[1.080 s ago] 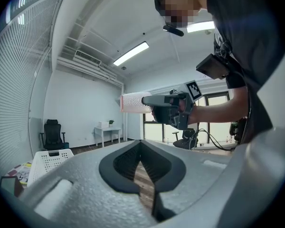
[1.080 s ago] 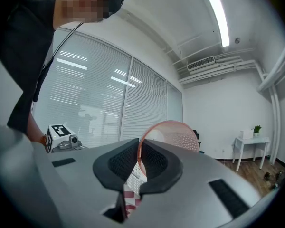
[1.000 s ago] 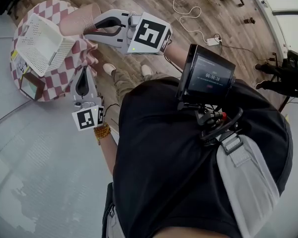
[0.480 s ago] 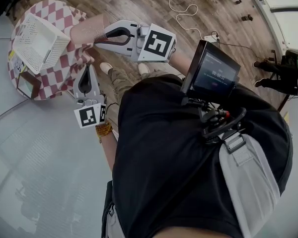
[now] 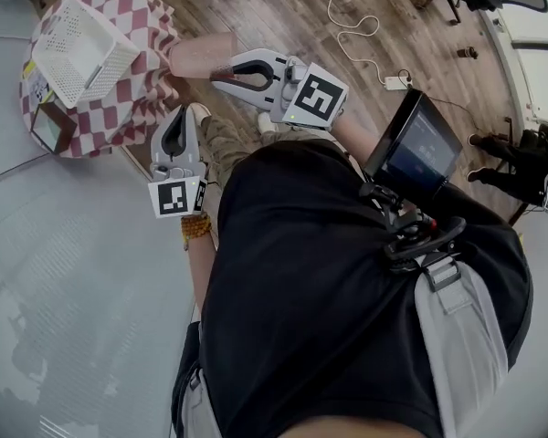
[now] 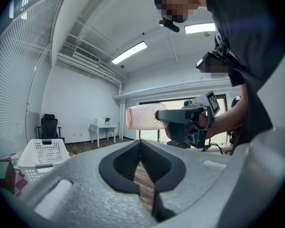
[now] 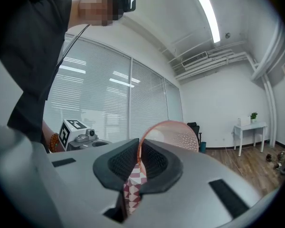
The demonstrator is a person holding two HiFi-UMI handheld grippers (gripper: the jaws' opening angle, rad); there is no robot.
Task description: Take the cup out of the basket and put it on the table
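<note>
The pink mesh cup (image 5: 201,55) lies on its side in the air, with my right gripper (image 5: 224,71) shut on its rim. It hangs just past the edge of the red-and-white checkered table (image 5: 119,108). In the right gripper view the cup (image 7: 173,134) rim is pinched between the pads (image 7: 154,160). The white basket (image 5: 82,48) stands on the table, left of the cup. My left gripper (image 5: 176,121) is shut and holds nothing, lower down beside the table edge. In the left gripper view the cup (image 6: 145,117) shows above the jaws and the basket (image 6: 42,153) at the left.
A small box (image 5: 50,130) sits at the table's near edge. A white cable and power strip (image 5: 397,82) lie on the wood floor. A screen device (image 5: 420,149) hangs at the person's chest. A white desk (image 6: 102,127) and a black chair (image 6: 48,127) stand at the far wall.
The right gripper has carried the cup to the right, away from the basket and out past the table edge. The left gripper has stayed shut beside the table.
</note>
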